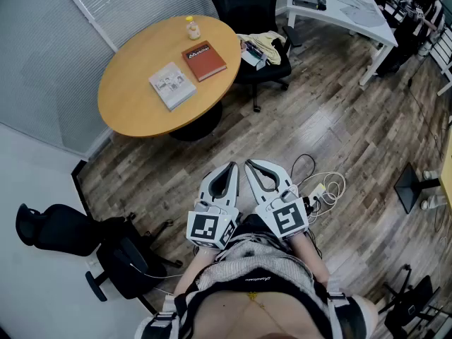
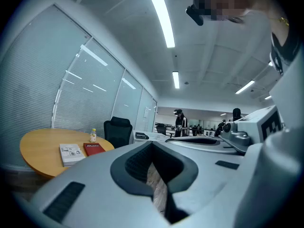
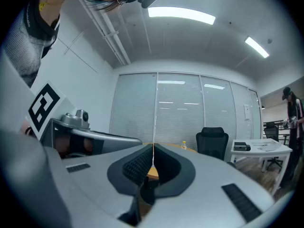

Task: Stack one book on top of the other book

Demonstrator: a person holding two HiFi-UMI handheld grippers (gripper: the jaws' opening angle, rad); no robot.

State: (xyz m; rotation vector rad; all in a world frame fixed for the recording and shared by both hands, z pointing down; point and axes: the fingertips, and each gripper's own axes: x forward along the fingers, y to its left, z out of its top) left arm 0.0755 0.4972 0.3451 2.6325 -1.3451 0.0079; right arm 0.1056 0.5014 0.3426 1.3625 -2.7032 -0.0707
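Note:
Two books lie side by side on a round wooden table (image 1: 127,108): a red book (image 1: 205,61) and a grey-white book (image 1: 172,85). The left gripper view shows them far off at the left, the red book (image 2: 94,148) beside the grey-white book (image 2: 71,153). My left gripper (image 1: 229,168) and right gripper (image 1: 253,164) are held close to my body over the wooden floor, well short of the table. Both are shut with nothing between the jaws. In their own views the left gripper (image 2: 153,144) and right gripper (image 3: 153,146) point level toward the room.
A small yellow bottle (image 1: 192,27) stands at the table's far edge. A black office chair (image 1: 265,48) with clothes on it sits right of the table. A white desk (image 1: 339,6) is at the back, another black chair (image 1: 106,249) at lower left, and cables (image 1: 321,186) lie on the floor.

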